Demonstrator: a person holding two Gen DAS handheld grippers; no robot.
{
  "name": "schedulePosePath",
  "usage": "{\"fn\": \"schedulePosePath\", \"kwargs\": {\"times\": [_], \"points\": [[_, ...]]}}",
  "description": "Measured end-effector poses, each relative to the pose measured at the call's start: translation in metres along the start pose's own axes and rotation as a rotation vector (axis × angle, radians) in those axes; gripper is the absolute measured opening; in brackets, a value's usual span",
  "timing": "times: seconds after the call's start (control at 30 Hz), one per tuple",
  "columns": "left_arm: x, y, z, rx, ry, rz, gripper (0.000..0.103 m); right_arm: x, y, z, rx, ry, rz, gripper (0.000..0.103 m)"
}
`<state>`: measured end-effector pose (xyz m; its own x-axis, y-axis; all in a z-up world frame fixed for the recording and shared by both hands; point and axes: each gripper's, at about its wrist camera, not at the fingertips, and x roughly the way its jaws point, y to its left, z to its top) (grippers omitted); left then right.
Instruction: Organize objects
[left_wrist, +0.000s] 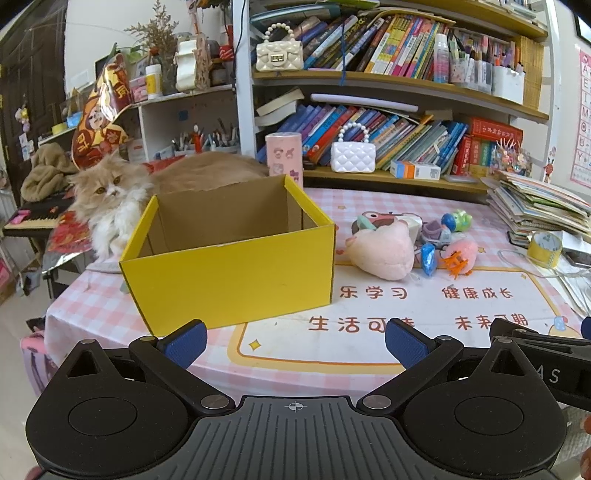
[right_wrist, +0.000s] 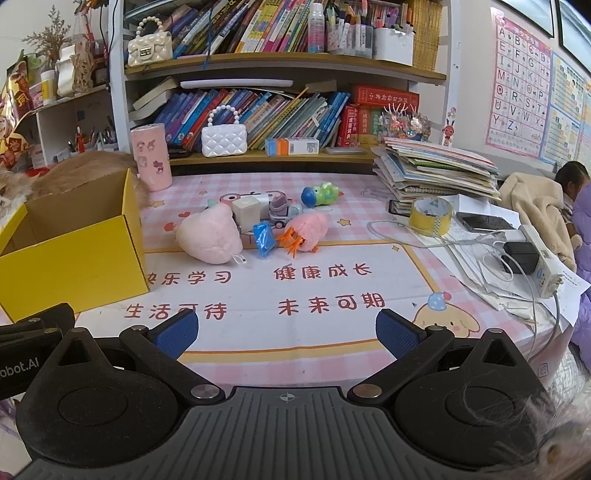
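An open yellow cardboard box (left_wrist: 229, 273) (right_wrist: 74, 258) stands on the pink checked table, nothing visible inside it. To its right lies a heap of small toys: a pink plush (left_wrist: 384, 254) (right_wrist: 212, 236), a pink fluffy chick with orange feet (left_wrist: 460, 254) (right_wrist: 306, 232), a blue packet (left_wrist: 428, 258) (right_wrist: 263, 238), a small toy car (right_wrist: 282, 214) and a green and blue toy (left_wrist: 456, 219) (right_wrist: 319, 194). My left gripper (left_wrist: 295, 341) is open near the table's front edge, in front of the box. My right gripper (right_wrist: 286, 332) is open beside it, holding nothing.
A long-haired cat (left_wrist: 114, 199) lies behind the box. A pink cylinder (right_wrist: 151, 157) stands at the back. A book stack (right_wrist: 436, 170), tape roll (right_wrist: 430, 214), phone (right_wrist: 484, 221) and power strip with cables (right_wrist: 535, 258) crowd the right side. Bookshelves rise behind; a person (right_wrist: 576, 192) sits far right.
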<state>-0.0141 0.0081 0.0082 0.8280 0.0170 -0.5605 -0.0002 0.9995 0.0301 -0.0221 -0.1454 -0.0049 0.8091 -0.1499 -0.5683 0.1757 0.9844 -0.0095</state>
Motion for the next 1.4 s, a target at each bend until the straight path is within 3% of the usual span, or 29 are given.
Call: {"fn": "schedulePosePath", "kwargs": {"times": [1.4], "points": [[0.039, -0.022, 0.019, 0.009, 0.040, -0.007, 0.103, 0.043, -0.023, 0.018, 0.053, 0.007, 0.018, 0.103]]}}
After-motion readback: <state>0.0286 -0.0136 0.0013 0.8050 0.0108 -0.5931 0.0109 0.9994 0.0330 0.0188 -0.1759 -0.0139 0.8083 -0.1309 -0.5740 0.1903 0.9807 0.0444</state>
